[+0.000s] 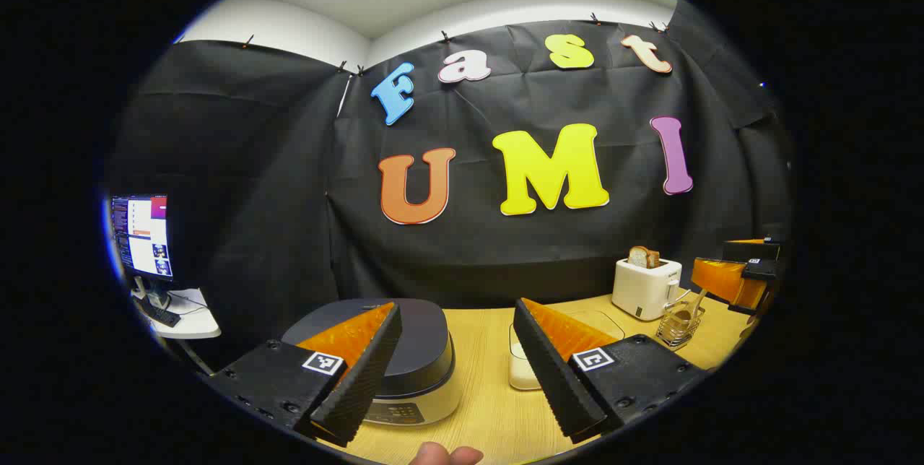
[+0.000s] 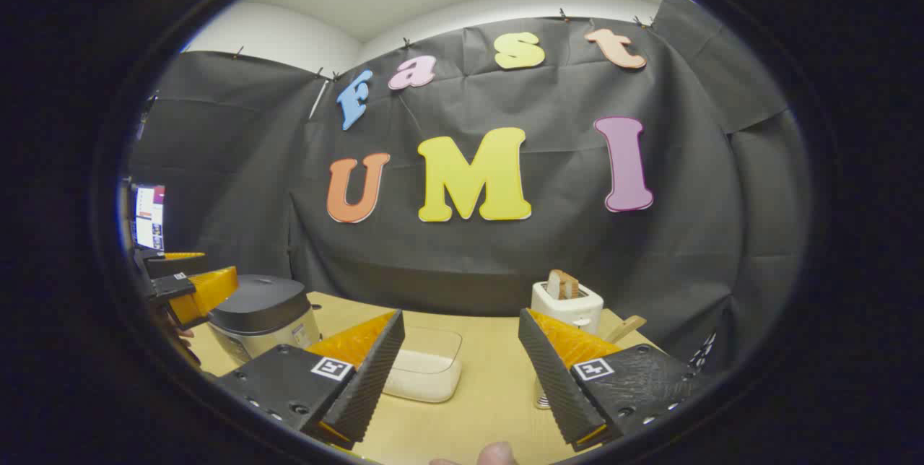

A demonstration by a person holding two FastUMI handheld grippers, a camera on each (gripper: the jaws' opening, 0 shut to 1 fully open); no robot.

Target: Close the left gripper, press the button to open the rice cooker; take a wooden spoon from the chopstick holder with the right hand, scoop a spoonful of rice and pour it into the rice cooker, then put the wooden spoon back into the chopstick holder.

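On the wooden table (image 1: pixel 491 407) the rice cooker (image 1: pixel 408 357) sits lid-down at the near left under the left gripper (image 1: pixel 451 371), whose jaws gape with nothing between them and should pinch together before pressing the button, while the right gripper (image 2: pixel 462 378) waits, spread and empty, near the wooden spoon (image 2: pixel 626 328).

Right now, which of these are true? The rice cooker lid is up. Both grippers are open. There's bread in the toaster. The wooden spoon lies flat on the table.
1. The rice cooker lid is up: false, it is down.
2. The left gripper and right gripper are open: true, nothing sits between their fingers.
3. The toaster holds bread: true.
4. The wooden spoon lies flat on the table: false, it stands in the wire holder beside the toaster.
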